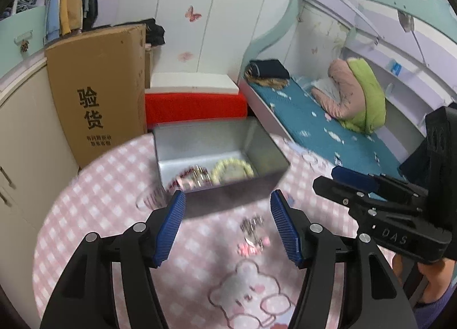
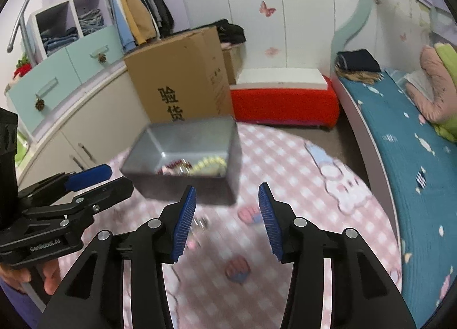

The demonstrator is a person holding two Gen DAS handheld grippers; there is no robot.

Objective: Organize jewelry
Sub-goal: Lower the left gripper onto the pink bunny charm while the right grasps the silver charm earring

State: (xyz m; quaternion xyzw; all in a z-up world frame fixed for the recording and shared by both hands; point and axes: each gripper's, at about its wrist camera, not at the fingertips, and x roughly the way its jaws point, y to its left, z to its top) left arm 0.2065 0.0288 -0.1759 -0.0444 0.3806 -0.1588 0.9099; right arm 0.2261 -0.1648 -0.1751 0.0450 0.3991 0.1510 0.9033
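A grey metal box (image 1: 257,183) stands on the pink checked tablecloth (image 1: 100,209). Inside lie a pale bead bracelet (image 1: 232,170) and a red and silver piece (image 1: 191,177). A silver and pink jewelry piece (image 1: 252,233) lies on the cloth in front of the box. My left gripper (image 1: 227,226) is open and empty, its pads either side of the box's near wall. My right gripper (image 2: 227,220) is open and empty, just short of the box (image 2: 185,186). The loose piece (image 2: 200,224) shows by its left finger. Each gripper shows in the other's view, the right (image 1: 342,180) and the left (image 2: 105,177).
A tall cardboard box (image 1: 97,89) stands beyond the table at the left. A red ottoman (image 1: 197,106) with a white top sits behind. A bed (image 1: 328,117) with a blue cover and pillows runs along the right. Cupboards (image 2: 57,77) stand at the far left.
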